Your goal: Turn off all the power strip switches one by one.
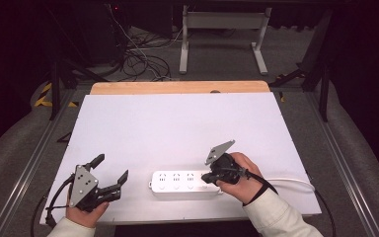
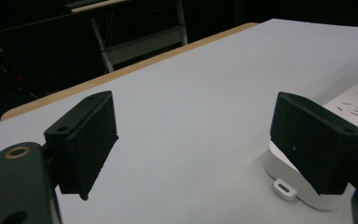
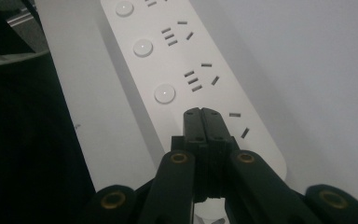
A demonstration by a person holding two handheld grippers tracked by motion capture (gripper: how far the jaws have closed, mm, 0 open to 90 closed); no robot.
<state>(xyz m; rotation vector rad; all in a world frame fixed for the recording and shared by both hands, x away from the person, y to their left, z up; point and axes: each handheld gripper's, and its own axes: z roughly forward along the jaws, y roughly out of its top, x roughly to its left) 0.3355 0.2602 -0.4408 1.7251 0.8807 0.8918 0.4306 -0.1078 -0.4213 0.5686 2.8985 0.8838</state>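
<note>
A white power strip (image 1: 182, 183) lies along the near edge of the white table (image 1: 177, 123); it has a row of round buttons and socket slots (image 3: 177, 51). My right gripper (image 1: 206, 177) is shut, with nothing between its jaws. Its joined tips (image 3: 202, 114) sit over the socket at the strip's right end, in line with the row of buttons; whether they touch it I cannot tell. My left gripper (image 1: 112, 168) stands open just left of the strip, jaws wide apart (image 2: 196, 140). The strip's left end (image 2: 298, 196) lies by its right jaw.
The strip's white cable (image 1: 291, 181) runs off to the right behind the right hand. A wooden edge (image 1: 177, 87) borders the table's far side. Beyond it stand a white frame (image 1: 222, 22) and loose floor cables (image 1: 138, 59). Metal rails flank both sides.
</note>
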